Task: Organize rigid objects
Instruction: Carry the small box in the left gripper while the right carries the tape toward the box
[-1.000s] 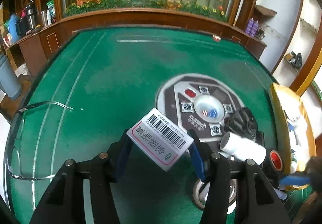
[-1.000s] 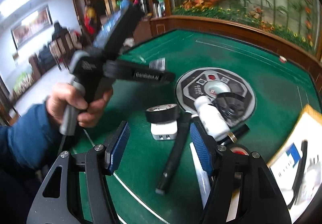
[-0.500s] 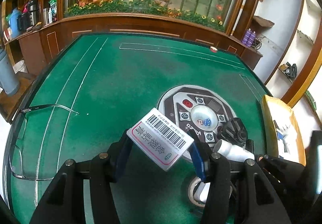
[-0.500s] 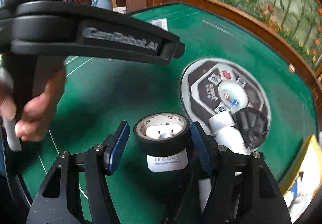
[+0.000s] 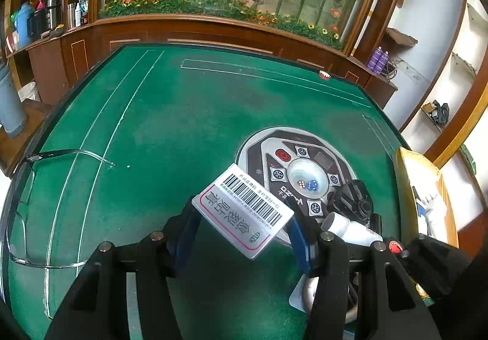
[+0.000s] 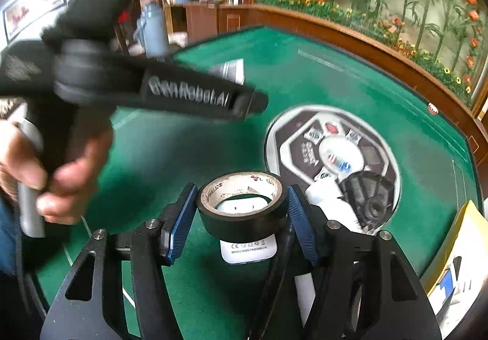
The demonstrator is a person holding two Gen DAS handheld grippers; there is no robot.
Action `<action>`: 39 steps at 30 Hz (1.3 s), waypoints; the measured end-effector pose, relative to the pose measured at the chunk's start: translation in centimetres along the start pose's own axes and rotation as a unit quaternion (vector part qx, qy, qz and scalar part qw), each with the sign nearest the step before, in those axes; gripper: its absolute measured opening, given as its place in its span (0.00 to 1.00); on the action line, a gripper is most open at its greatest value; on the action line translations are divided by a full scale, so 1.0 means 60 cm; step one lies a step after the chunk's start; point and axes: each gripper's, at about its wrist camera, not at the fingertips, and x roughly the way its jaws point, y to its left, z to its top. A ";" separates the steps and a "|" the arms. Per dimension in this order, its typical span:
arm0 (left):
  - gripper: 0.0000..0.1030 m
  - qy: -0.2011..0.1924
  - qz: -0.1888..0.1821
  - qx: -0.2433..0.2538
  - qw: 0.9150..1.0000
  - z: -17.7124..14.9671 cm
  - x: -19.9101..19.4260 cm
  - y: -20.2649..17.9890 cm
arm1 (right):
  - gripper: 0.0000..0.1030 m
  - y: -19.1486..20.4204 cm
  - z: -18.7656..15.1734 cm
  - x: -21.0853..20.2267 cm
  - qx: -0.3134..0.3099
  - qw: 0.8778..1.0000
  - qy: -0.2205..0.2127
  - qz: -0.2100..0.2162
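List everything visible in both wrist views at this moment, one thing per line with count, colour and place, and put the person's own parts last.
barcode card: 1, white with red border, between the left gripper's pads
tape roll: 1, black, on the white charger, between the right gripper's pads
white charger: 1, white, under the tape roll
white bottle: 1, lying beside the round panel
black knob-like part: 1, on the panel's near edge
round panel: 1, grey and black, table centre
eyeglasses: 1, clear, table's left edge
table: 1, green felt
left gripper: 1, black, blue pads, holding the card
right gripper: 1, jaws closing around the tape roll
hand: 1, gripping the left gripper's handle
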 end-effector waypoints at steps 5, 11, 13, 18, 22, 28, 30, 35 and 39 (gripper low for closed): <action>0.54 0.003 -0.002 -0.002 1.000 -0.001 0.002 0.000 | 0.59 -0.017 -0.004 -0.034 0.027 0.999 -0.037 0.007; 0.54 0.006 -0.011 0.004 1.000 -0.002 0.002 -0.006 | 0.59 -0.059 -0.016 -0.058 0.080 0.994 -0.067 0.014; 0.54 0.006 -0.013 0.007 1.000 -0.003 0.001 -0.009 | 0.59 -0.069 -0.021 -0.065 0.094 0.993 -0.076 0.013; 0.54 0.007 -0.018 0.021 1.000 -0.008 0.001 -0.021 | 0.59 -0.095 -0.029 -0.082 0.133 0.986 -0.096 0.011; 0.54 0.006 -0.020 0.034 0.999 -0.013 0.000 -0.033 | 0.59 -0.111 -0.035 -0.090 0.151 0.983 -0.108 0.007; 0.54 0.006 -0.021 0.046 0.999 -0.016 0.000 -0.043 | 0.59 -0.123 -0.040 -0.098 0.165 0.979 -0.119 0.005; 0.54 0.008 -0.022 0.048 0.999 -0.017 0.001 -0.047 | 0.59 -0.125 -0.042 -0.096 0.168 0.979 -0.118 0.005; 0.54 0.010 -0.025 0.055 0.998 -0.021 0.001 -0.056 | 0.59 -0.129 -0.044 -0.100 0.173 0.977 -0.121 0.000; 0.54 0.010 -0.031 0.065 0.997 -0.025 -0.002 -0.069 | 0.59 -0.139 -0.049 -0.105 0.184 0.975 -0.125 -0.005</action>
